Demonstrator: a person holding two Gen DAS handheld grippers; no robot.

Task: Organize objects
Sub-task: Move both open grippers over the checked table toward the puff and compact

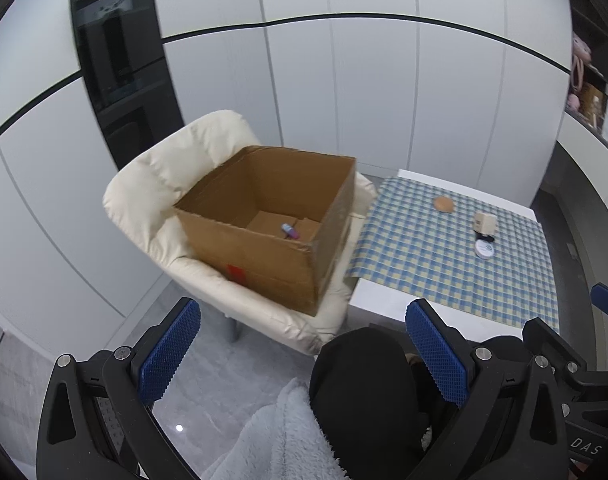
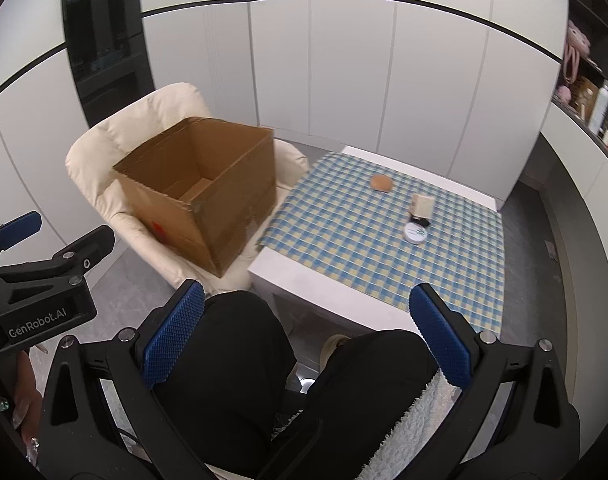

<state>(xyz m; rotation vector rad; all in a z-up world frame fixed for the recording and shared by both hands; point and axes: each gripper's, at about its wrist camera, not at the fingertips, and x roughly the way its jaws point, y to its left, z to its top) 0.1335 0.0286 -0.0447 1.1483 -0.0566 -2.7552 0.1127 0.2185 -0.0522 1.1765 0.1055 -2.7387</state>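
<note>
An open cardboard box (image 1: 272, 216) (image 2: 200, 188) stands on a cream armchair (image 1: 176, 184) (image 2: 104, 160). A small purple and blue tube (image 1: 290, 231) lies on the box floor. On the checked cloth (image 1: 443, 256) (image 2: 363, 236) sit a round brown object (image 1: 443, 204) (image 2: 381, 182), a small beige box (image 1: 484, 223) (image 2: 422, 204) and a round white tin (image 1: 485, 248) (image 2: 415, 233). My left gripper (image 1: 304, 344) is open and empty, held back from the box. My right gripper (image 2: 304, 328) is open and empty, above my knees, short of the table.
The low white table (image 2: 323, 300) (image 1: 387, 300) stands right of the armchair. My black-trousered knees (image 2: 232, 360) and a fluffy pale blanket (image 1: 284, 440) (image 2: 415, 432) fill the foreground. White cupboard doors line the back; a shelf with bottles (image 2: 595, 112) runs at right. The left gripper's body (image 2: 36, 288) shows at left.
</note>
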